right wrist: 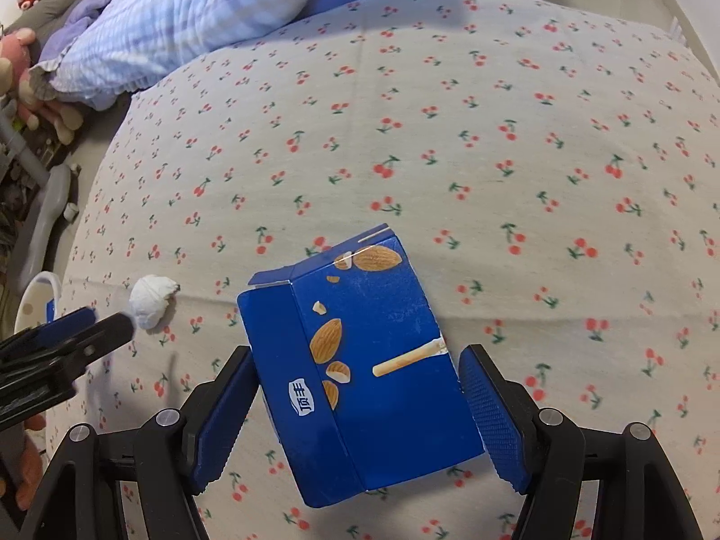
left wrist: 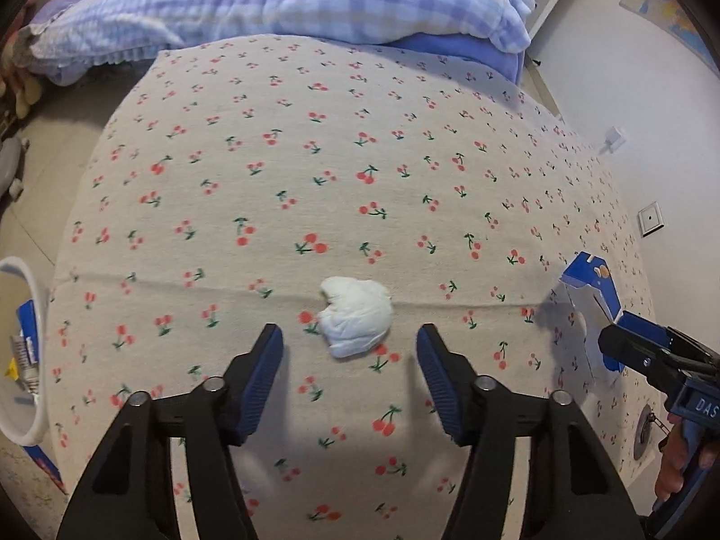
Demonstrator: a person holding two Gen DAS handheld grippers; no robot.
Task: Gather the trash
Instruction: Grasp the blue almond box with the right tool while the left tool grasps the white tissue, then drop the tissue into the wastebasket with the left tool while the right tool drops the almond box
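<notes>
The right gripper (right wrist: 355, 409) has its jaws clamped on a blue snack box (right wrist: 355, 360), pads pressed to its two sides, the box tilted clear of the bed (right wrist: 540, 135). The left gripper (left wrist: 350, 346) hangs with jaws apart and empty, a crumpled white tissue (left wrist: 355, 317) lying on the cherry-print sheet just ahead of its tips. To take the tissue cleanly, I would lower until both pads straddle the wad, then close without snagging the sheet. A white bin (left wrist: 31, 297) with trash inside waits off the bed's left edge.
</notes>
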